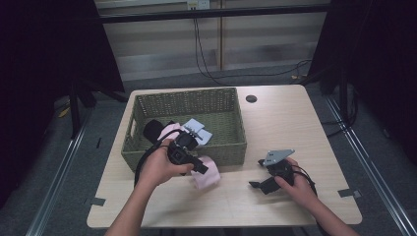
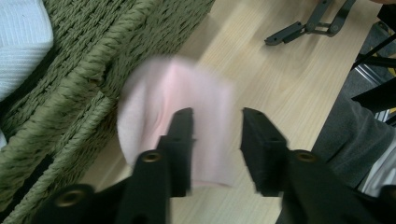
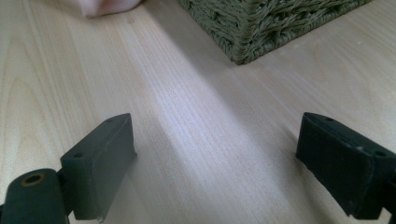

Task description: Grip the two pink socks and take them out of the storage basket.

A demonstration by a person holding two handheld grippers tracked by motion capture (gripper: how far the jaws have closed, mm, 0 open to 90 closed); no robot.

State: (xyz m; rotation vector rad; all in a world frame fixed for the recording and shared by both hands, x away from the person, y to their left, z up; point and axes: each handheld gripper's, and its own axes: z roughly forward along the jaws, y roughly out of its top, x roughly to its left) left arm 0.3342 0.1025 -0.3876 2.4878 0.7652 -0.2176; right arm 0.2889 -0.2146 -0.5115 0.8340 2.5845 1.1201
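Observation:
A pink cloth (image 1: 209,176) lies on the wooden table (image 1: 285,123), just in front of the green woven basket (image 1: 221,150). My left gripper (image 1: 200,166) hangs over it, open. In the left gripper view the blurred pink cloth (image 2: 187,107) shows beneath and between the spread jaws of my left gripper (image 2: 217,116), beside the basket's wall (image 2: 70,93). My right gripper (image 1: 256,173) rests low on the table to the right, open with nothing in it. In its own view my right gripper (image 3: 215,130) spans bare wood, with the basket's corner (image 3: 261,23) and the pink cloth (image 3: 105,5) ahead.
Inside the basket lie a black item (image 1: 153,129), another pink piece (image 1: 169,130) and pale blue-white cloths (image 1: 197,130); a white cloth (image 2: 21,42) shows there too. A round dark hole (image 1: 251,99) sits in the table behind the basket. Tape marks (image 1: 348,192) flag the front corners.

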